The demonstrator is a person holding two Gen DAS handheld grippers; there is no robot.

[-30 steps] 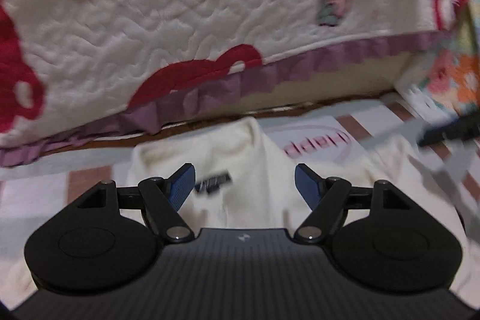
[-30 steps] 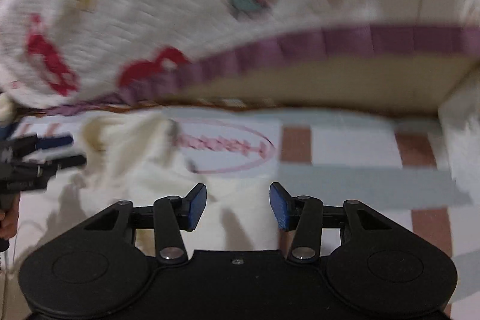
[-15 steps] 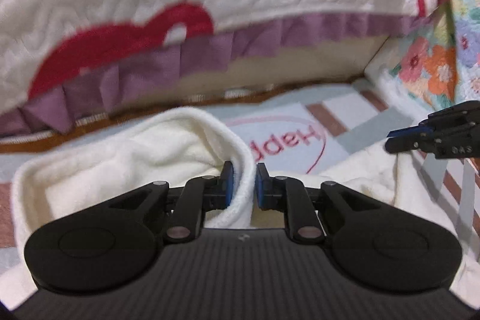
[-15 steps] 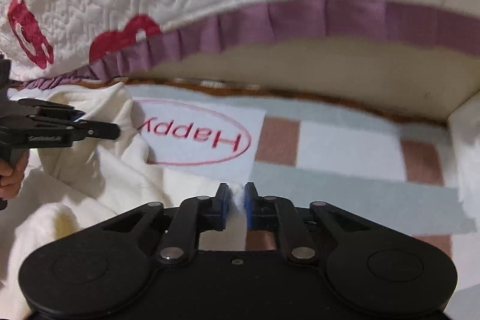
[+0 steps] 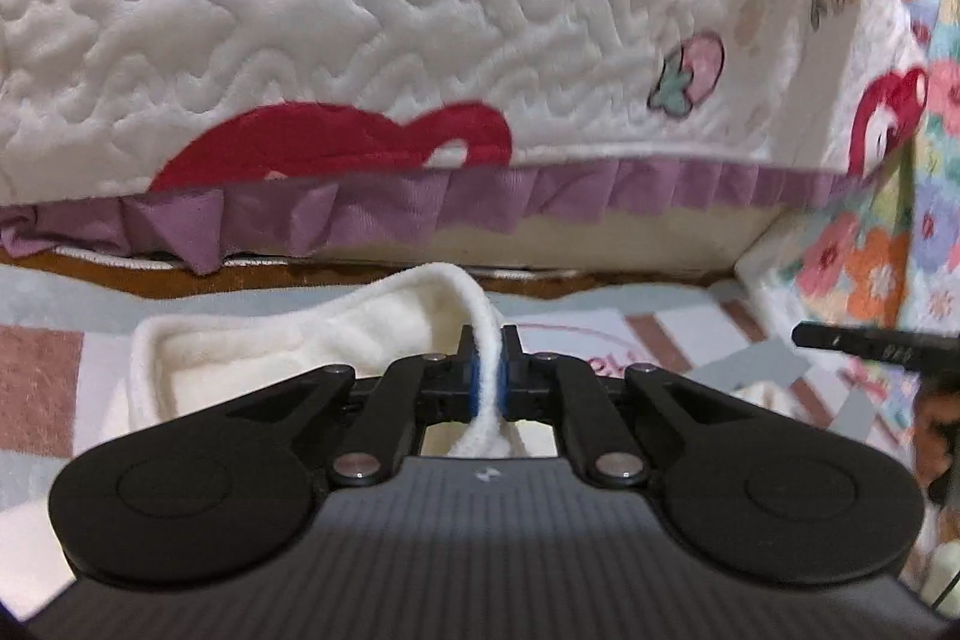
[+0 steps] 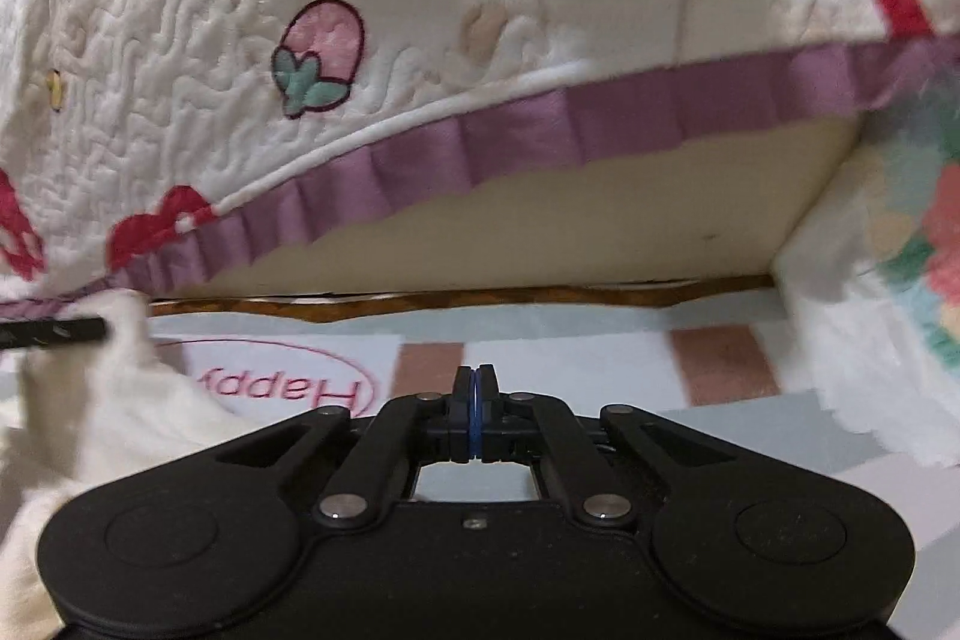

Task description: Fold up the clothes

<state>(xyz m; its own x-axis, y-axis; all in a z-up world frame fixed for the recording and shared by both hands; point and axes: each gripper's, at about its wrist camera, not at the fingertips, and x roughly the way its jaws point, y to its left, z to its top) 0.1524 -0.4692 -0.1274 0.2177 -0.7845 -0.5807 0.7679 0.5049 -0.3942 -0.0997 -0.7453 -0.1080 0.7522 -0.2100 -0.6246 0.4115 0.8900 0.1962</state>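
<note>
Left gripper (image 5: 487, 370) is pinching a raised fold of the cream garment (image 5: 336, 340); right gripper (image 6: 474, 403) is sitting fully closed, nothing visible between its pads.

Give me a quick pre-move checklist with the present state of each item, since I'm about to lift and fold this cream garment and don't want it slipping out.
1. Left gripper clamped on the cream garment: ok, a ribbed edge is pinched between its pads.
2. Right gripper holding cloth: not ok, the jaws are shut with no fabric visible between them.
3. Garment free of the quilted bedspread: cannot tell, its far edge lies close under the purple ruffle.
4. Checked mat ahead of the right gripper bare: ok.
5. Garment spread flat: not ok, it is bunched.
</note>
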